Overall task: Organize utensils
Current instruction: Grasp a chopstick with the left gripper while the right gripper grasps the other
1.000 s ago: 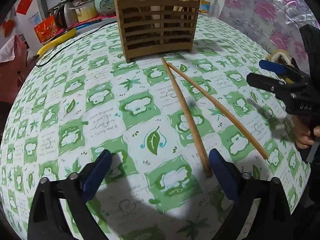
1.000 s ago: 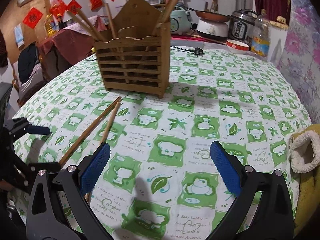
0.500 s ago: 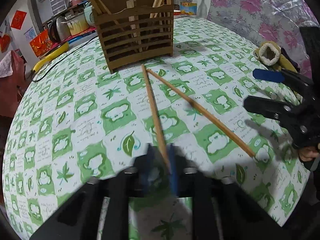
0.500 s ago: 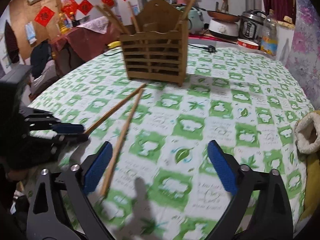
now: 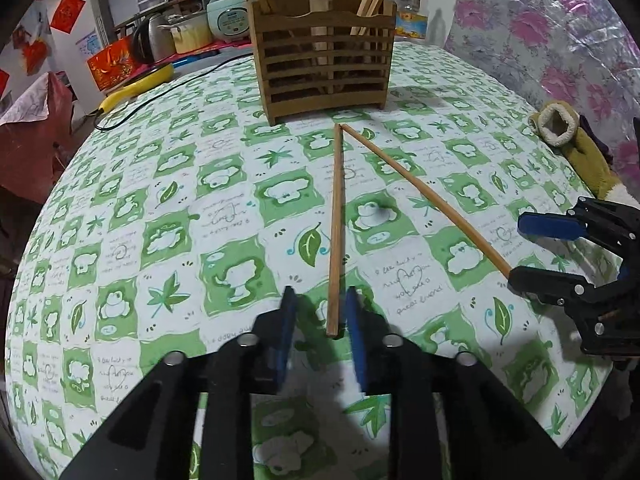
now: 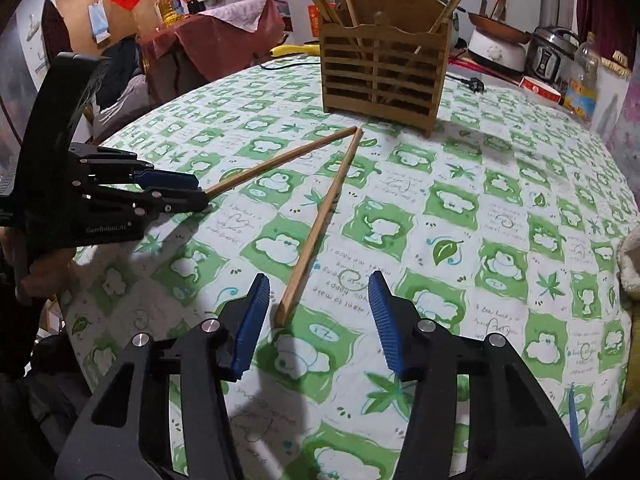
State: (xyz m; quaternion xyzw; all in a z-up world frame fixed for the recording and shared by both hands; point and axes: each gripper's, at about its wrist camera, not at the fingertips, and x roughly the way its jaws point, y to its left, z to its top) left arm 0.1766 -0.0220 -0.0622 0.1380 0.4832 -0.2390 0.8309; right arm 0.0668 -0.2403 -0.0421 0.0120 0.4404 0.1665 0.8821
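Two wooden chopsticks lie in a V on the green-and-white tablecloth, tips meeting near the wooden slatted holder (image 5: 324, 64), which has several chopsticks in it. In the left wrist view my left gripper (image 5: 318, 318) is narrowed around the near end of the left chopstick (image 5: 336, 224), with a small gap still showing. The other chopstick (image 5: 424, 196) runs right to my right gripper (image 5: 532, 250). In the right wrist view my right gripper (image 6: 316, 304) is open around the end of a chopstick (image 6: 320, 220). The left gripper (image 6: 188, 188) sits at the end of the other chopstick (image 6: 280, 158) there.
A yellow-and-cream glove (image 5: 568, 140) lies at the table's right edge. Pots, a rice cooker (image 6: 496, 48) and a bottle (image 6: 580, 76) stand behind the table. A black cable (image 5: 160, 96) crosses the far left of the cloth.
My left gripper closed from wide open onto the end of the left chopstick. My right gripper moved left to the end of the other chopstick and narrowed somewhat.
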